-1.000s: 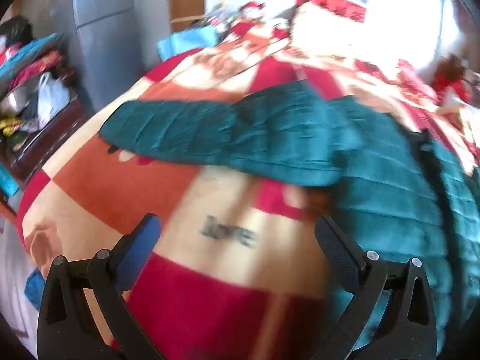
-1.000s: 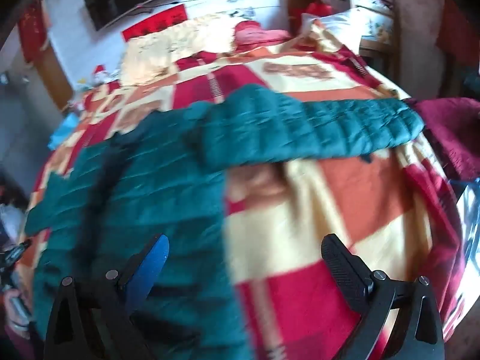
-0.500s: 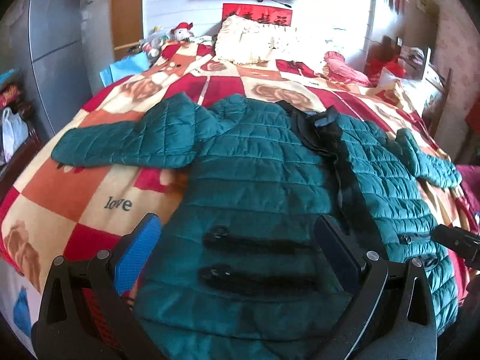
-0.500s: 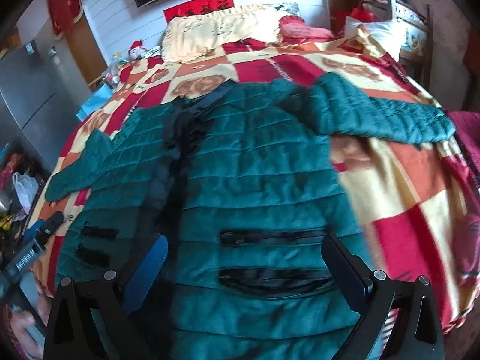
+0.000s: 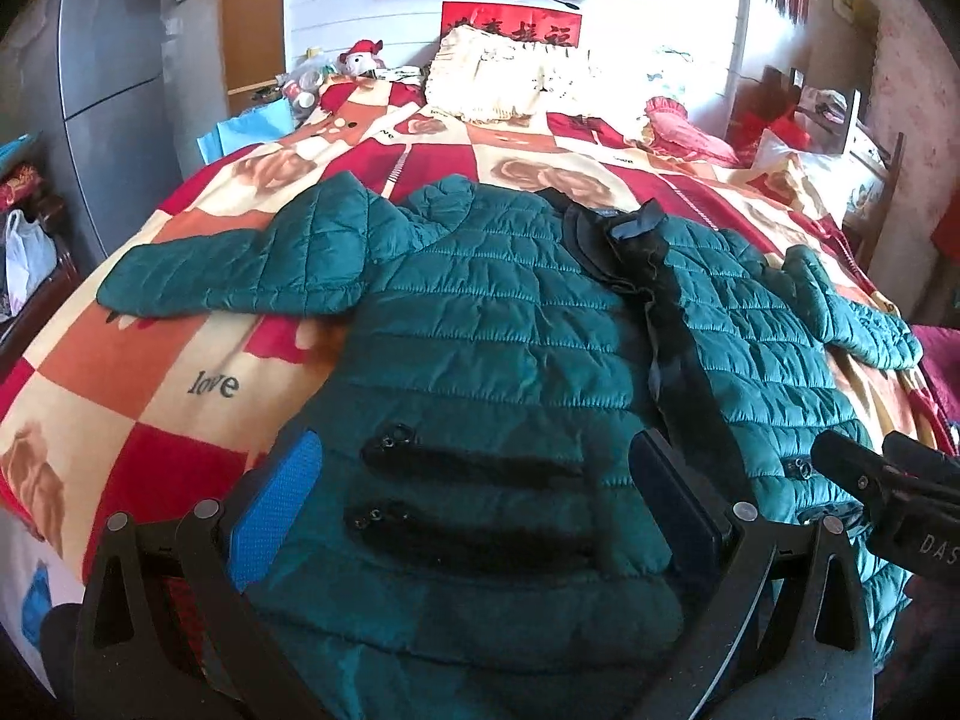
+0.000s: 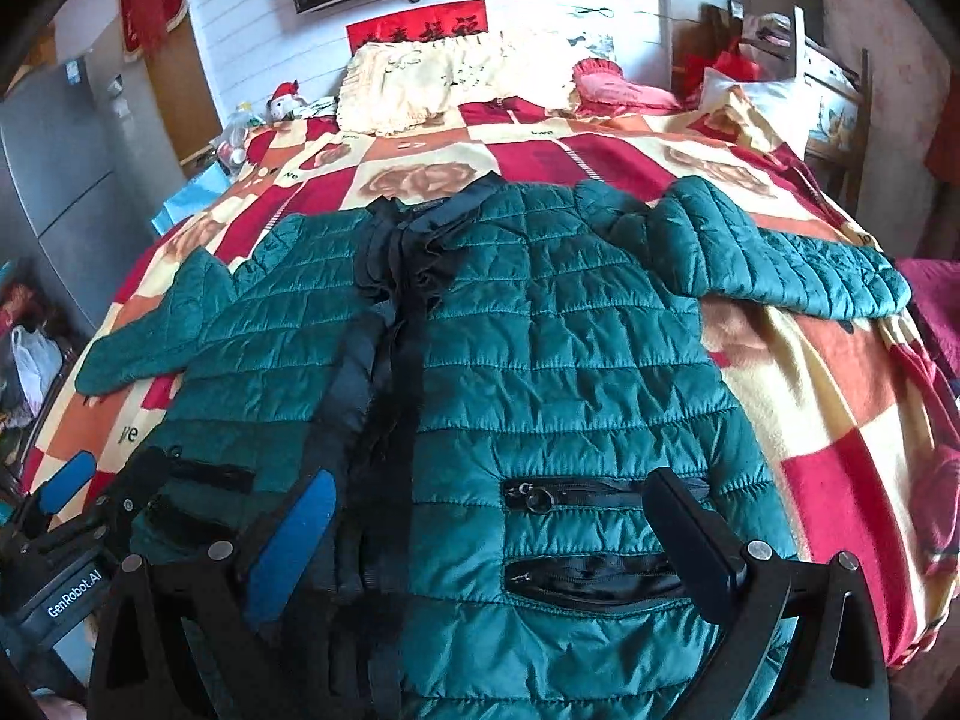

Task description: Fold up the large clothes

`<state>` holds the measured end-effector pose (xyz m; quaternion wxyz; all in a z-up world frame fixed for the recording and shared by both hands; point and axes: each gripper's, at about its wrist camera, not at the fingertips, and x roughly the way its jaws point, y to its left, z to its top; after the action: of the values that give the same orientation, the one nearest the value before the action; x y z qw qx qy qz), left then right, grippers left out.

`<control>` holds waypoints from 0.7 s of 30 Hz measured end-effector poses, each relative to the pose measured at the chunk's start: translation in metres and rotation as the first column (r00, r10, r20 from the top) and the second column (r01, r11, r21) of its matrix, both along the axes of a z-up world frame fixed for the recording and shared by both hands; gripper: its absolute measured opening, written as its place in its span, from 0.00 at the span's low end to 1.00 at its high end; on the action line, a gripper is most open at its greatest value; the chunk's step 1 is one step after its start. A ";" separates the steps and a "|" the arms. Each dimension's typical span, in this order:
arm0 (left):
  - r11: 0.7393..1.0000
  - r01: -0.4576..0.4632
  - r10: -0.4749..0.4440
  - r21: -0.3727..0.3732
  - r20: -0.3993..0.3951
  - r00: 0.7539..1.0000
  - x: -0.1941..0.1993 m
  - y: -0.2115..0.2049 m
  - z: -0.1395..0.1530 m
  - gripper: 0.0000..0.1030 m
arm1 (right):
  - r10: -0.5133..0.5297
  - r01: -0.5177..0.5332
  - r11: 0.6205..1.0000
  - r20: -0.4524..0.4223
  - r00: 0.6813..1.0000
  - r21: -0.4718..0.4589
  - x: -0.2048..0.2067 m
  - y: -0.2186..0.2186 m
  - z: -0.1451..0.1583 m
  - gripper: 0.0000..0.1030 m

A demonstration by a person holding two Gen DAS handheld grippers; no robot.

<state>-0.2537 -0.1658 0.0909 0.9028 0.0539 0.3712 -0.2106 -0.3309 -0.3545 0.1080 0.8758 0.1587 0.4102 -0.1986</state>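
Note:
A teal quilted jacket (image 5: 492, 324) lies flat, front up, on the bed, with a black zip placket down the middle and both sleeves spread out to the sides. It also shows in the right wrist view (image 6: 540, 348). My left gripper (image 5: 474, 492) is open above the jacket's left lower panel, over two black zip pockets (image 5: 474, 498). My right gripper (image 6: 486, 528) is open above the right lower panel and its pockets (image 6: 594, 534). Each gripper shows at the edge of the other's view. Neither holds anything.
The bed carries a red, orange and cream checked blanket (image 5: 180, 372) with pillows (image 5: 504, 78) at the head. A grey cupboard (image 5: 114, 60) and clutter stand to the left. A chair and red cloth (image 6: 774, 60) are to the right. The bed's foot edge is directly below the grippers.
Both grippers have swung from the sleeve sides of the bed to the jacket's bottom hem, facing the headboard. Both stay open. The jacket has not moved.

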 end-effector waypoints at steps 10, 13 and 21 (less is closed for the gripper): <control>1.000 0.009 -0.010 0.020 0.011 1.000 -0.004 -0.008 -0.001 1.00 | 0.005 -0.005 1.000 0.006 1.000 0.027 0.004 0.000 -0.004 0.99; 1.000 0.009 -0.009 0.022 0.005 1.000 -0.004 -0.010 -0.002 1.00 | 0.004 -0.004 1.000 0.006 1.000 0.017 0.005 0.001 -0.004 0.99; 1.000 0.005 -0.005 0.017 0.010 1.000 -0.004 -0.010 -0.001 1.00 | 0.003 -0.003 1.000 0.005 1.000 0.020 0.006 0.001 -0.005 0.99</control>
<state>-0.2581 -0.1762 0.0896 0.9035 0.0636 0.3684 -0.2095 -0.3251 -0.3539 0.1026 0.8754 0.1673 0.4104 -0.1929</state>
